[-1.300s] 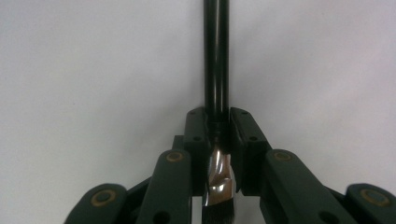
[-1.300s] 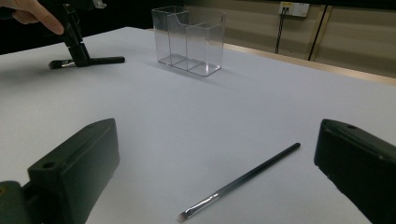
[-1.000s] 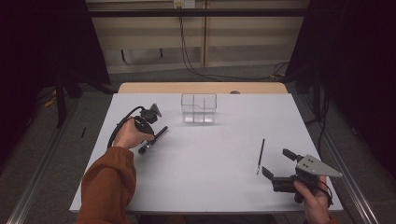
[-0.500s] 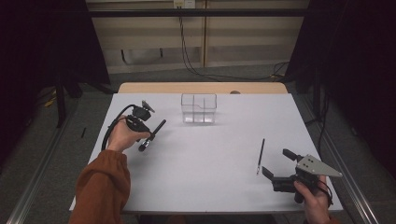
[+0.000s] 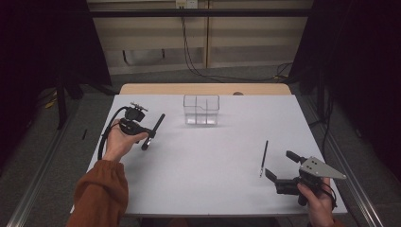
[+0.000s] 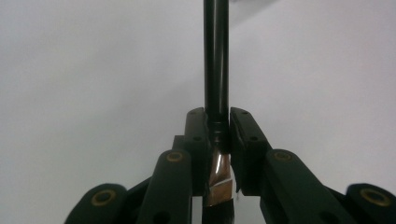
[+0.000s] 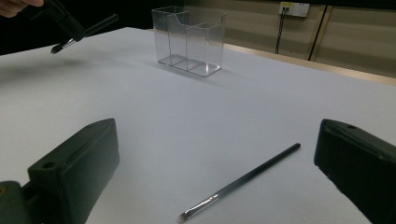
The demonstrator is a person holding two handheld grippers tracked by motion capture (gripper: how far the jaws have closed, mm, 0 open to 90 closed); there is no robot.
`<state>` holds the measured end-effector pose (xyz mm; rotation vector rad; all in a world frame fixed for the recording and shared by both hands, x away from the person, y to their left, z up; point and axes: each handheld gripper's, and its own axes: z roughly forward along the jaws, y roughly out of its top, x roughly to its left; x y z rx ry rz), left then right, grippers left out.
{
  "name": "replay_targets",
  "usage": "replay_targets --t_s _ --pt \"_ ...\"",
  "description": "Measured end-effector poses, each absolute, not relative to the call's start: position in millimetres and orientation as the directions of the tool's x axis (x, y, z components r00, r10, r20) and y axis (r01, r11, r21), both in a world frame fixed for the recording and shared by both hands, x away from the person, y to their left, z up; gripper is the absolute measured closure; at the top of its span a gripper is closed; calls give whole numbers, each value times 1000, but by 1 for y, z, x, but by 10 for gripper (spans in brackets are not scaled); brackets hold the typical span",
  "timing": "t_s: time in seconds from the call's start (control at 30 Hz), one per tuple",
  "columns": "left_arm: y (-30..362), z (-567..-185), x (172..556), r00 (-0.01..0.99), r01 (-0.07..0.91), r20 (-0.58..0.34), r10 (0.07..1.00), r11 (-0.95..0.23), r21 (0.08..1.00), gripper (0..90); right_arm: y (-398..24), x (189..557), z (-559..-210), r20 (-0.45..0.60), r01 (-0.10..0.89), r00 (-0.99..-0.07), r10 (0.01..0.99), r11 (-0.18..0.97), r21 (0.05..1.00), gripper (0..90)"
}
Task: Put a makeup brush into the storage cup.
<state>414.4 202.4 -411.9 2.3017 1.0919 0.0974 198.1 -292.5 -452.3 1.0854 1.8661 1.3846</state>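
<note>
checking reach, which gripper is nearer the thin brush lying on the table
Right. The right gripper sits open just beside the thin brush; the left gripper is far across the table, holding another brush.

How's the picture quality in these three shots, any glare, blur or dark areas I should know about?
High view: the white table is evenly lit, the surroundings fall into darkness. Left gripper view: the left gripper and the brush it clamps look soft, with a bright glint on the metal ferrule. Right gripper view: the clear organizer is sharp, the near jaws slightly blurred, and the second brush casts little shadow.
</note>
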Motion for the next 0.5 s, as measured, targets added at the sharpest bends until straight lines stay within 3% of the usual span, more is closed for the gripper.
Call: replay_targets --t_s 0.13,0.5 --pt "206 -409 407 668 644 -164 726 -453 616 782 -292 198 -452 22 270 -510 860 136 953 0" --pt "211 -412 393 674 584 -150 723 -397 708 782 -292 198 -452 22 272 -509 860 136 953 0"
